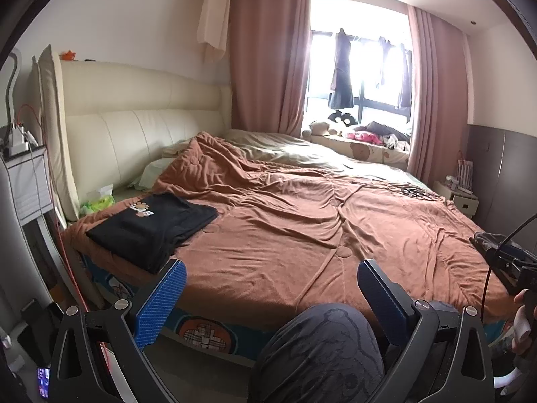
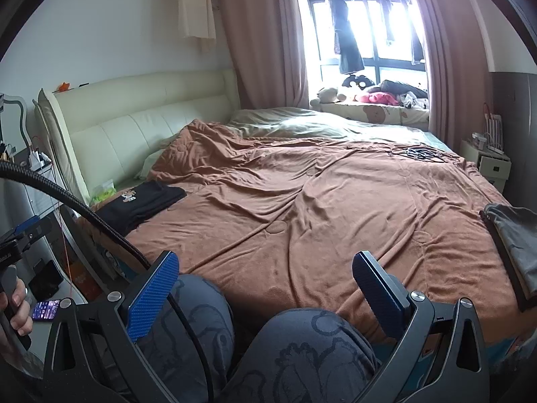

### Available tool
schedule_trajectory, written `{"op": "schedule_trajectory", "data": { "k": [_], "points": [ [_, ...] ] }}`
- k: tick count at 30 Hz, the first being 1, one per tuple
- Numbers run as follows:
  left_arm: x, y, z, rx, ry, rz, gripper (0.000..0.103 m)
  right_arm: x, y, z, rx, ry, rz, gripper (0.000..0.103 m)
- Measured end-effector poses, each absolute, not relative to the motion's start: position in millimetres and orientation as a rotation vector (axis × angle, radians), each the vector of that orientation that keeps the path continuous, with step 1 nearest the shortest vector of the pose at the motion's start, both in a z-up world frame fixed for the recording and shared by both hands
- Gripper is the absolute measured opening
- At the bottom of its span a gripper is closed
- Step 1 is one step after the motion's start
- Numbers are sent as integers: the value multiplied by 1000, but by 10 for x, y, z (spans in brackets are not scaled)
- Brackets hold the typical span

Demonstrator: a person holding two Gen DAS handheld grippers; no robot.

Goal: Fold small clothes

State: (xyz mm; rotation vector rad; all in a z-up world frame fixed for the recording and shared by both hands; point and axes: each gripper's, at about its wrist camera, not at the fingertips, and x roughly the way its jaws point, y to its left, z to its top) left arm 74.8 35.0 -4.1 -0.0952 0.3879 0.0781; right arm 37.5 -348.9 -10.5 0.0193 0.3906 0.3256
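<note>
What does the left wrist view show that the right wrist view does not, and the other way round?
Only the left wrist view shows the open left hand-held gripper from behind, with the right hand on its handle at the right edge, and one knee.

Only the right wrist view shows the open right hand-held gripper from behind, the left hand, a lit phone, and both knees.

Both show the brown blanket, the folded black shirt, a grey garment at the bed's right edge, the headboard and the window.
</note>
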Motion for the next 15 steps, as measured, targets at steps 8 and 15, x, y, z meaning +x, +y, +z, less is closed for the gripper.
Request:
{"op": "schedule_trajectory", "data": {
  "k": [8, 15],
  "points": [
    [730, 333, -27, -91, 381, 77, 103, 358, -3481, -117, 16, 387, 325, 103],
    [727, 343, -24, -91, 382, 77, 103, 380, -3491, -127, 17, 389, 325, 103]
  ]
}}
